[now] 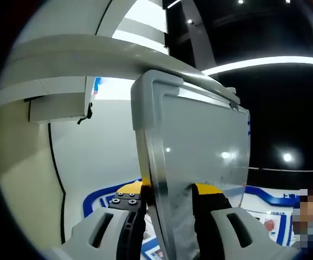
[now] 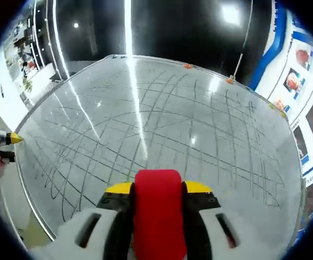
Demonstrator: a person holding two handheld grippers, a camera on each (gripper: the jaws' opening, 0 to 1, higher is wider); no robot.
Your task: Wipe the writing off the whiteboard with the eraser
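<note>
Scribbled whiteboard (image 2: 162, 124); red eraser (image 2: 157, 214) clamped.

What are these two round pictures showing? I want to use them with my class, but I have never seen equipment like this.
A person holds a two-jaw gripper in each hand, and a fisheye camera rides on each, looking along its jaws. In the left gripper view, the left gripper clamps the edge of a grey-framed whiteboard, holding it seen nearly edge-on. In the right gripper view, the right gripper grips a red block-shaped eraser in front of the same board's face, which is covered in crossing grey marker lines. The left gripper's yellow-tipped jaws show at the board's left edge. Wall posters hang behind.
</note>
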